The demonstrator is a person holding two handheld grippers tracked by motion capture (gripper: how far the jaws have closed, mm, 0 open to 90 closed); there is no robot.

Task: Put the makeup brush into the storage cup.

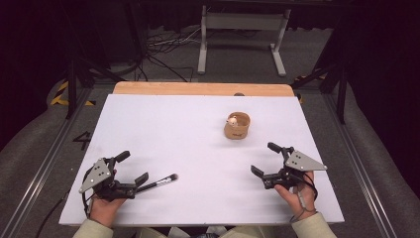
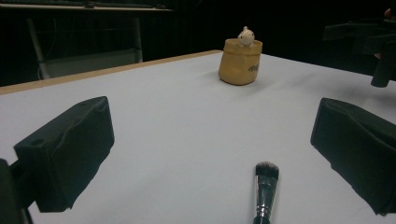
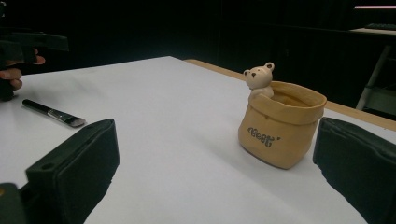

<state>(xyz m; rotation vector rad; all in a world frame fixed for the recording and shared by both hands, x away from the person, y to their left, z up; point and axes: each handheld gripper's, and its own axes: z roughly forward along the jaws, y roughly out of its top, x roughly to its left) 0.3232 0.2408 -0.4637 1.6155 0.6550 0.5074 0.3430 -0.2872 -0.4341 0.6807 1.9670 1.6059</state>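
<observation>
Hovering: left gripper point(image 1: 132, 171), jaws spread wide and empty, over the near table edge.
Brush: slim black-handled makeup brush point(image 1: 159, 182) lies flat on the white table point(image 1: 163, 129), just beside the left jaws.
Right gripper point(image 1: 265, 159): wide apart, holding nothing.
Pot: tan bag-shaped ceramic pot with a small bear figure point(image 1: 237, 126), well apart from the brush.
Risk: the thin, round handle may roll or slip from an off-centre pinch.

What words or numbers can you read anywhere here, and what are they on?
Dark curly lettering on the front of the tan bear pot: too blurred to read for certain.
"4", painted dark on the floor left of the table.
No writing shows on the makeup brush.
</observation>
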